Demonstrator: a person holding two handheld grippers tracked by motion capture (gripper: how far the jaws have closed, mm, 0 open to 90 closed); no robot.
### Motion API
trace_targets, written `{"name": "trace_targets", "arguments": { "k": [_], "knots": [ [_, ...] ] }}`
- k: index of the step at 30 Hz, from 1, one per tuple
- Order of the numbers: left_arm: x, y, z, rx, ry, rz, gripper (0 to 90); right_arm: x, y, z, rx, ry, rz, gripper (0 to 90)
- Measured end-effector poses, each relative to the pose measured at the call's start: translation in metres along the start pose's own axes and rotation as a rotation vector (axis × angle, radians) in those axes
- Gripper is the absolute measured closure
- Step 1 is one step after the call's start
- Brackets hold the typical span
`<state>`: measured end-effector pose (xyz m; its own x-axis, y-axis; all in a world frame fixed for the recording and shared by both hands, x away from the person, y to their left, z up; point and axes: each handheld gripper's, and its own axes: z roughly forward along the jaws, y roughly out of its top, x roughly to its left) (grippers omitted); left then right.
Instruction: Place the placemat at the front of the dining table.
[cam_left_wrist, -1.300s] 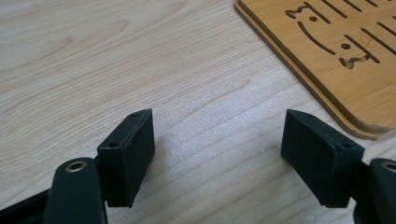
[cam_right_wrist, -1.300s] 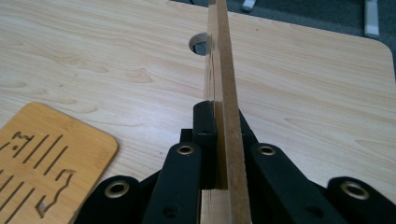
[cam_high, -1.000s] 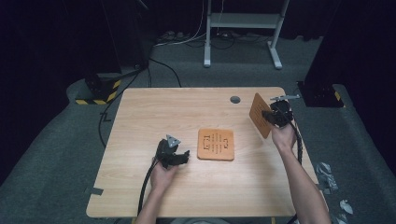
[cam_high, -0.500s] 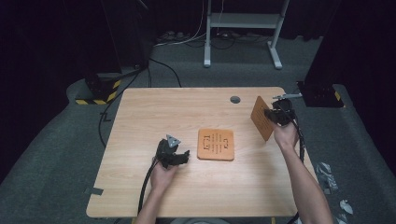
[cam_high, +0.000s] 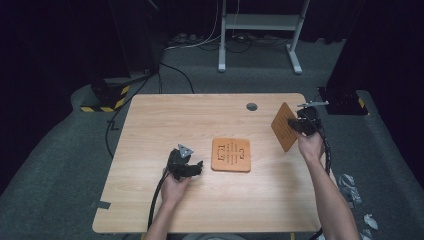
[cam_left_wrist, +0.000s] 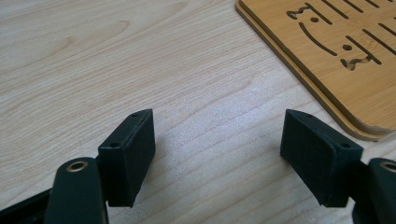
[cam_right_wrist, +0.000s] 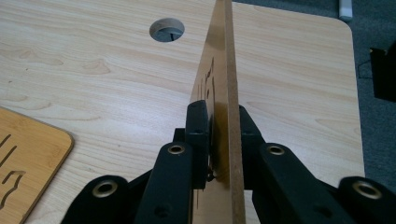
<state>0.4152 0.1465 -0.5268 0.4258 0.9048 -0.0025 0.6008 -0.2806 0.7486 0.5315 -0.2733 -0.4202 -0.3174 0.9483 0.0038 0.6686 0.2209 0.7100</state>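
Wooden coaster (cam_high: 284, 126): you hold it lifted off the table (cam_high: 165, 120) at the right edge, standing on its edge and tilted, with your right gripper (cam_high: 303, 125) clamped on it. In the right gripper view the coaster (cam_right_wrist: 223, 88) runs edge-on straight up between the two black jaws, which are pressed against its two faces; slot cut-outs are faintly visible on its left face. Beyond it in that view lies the round cable hole (cam_right_wrist: 166, 29) in the tabletop, and a corner of the second coaster (cam_right_wrist: 25, 158) shows at lower left. The second coaster (cam_high: 230, 154) lies flat near the middle of the table, its cut-out pattern facing up, well apart from the lifted one. In the left gripper view it appears to be two boards stacked, since a double edge (cam_left_wrist: 299, 74) shows along its rim. Your left gripper (cam_high: 187, 169) rests low over the table just left of that flat coaster, not touching it. Its jaws stand wide apart with bare wood grain between them and nothing held; the right-hand pad (cam_left_wrist: 317, 156) sits just short of the coaster's near corner. Your left hand (cam_high: 175, 186) wraps the gripper body, cable trailing back toward the near table edge. The grey plate (cam_high: 185, 149) sits on top of the left gripper. Floor around the table is dark grey carpet (cam_high: 60, 150).
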Motion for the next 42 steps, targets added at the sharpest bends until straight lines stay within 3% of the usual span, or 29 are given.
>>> {"name": "trace_targets", "arguments": {
  "k": [12,15,17,22,31,33,40,42],
  "knots": [
    [0.000,0.000,0.000,0.000,0.000,0.000,26.3,-0.023,-0.015,-0.005,-0.015,-0.004,0.068,74.3],
    [0.000,0.000,0.000,0.000,0.000,0.000,26.3,-0.023,-0.017,-0.005,-0.023,-0.018,0.036,72.7],
    [0.000,0.000,0.000,0.000,0.000,0.000,26.3,-0.025,-0.019,-0.005,-0.024,-0.015,0.045,70.9],
    [0.000,0.000,0.000,0.002,-0.001,0.001,26.2,-0.033,-0.024,-0.003,-0.007,0.010,0.107,69.3],
    [0.000,0.000,0.000,0.000,-0.002,0.003,26.3,-0.025,-0.030,0.011,-0.030,0.029,0.122,62.4],
    [0.000,0.000,0.000,0.000,0.000,0.001,26.3,-0.024,-0.032,0.014,-0.023,0.047,0.152,61.4],
    [0.000,0.000,0.000,0.000,-0.001,0.001,26.2,-0.027,-0.035,0.020,-0.016,0.029,0.170,58.0],
    [0.000,0.000,0.000,-0.003,-0.001,-0.002,26.3,-0.025,-0.036,0.020,0.001,-0.011,0.144,55.3]
  ]
}}
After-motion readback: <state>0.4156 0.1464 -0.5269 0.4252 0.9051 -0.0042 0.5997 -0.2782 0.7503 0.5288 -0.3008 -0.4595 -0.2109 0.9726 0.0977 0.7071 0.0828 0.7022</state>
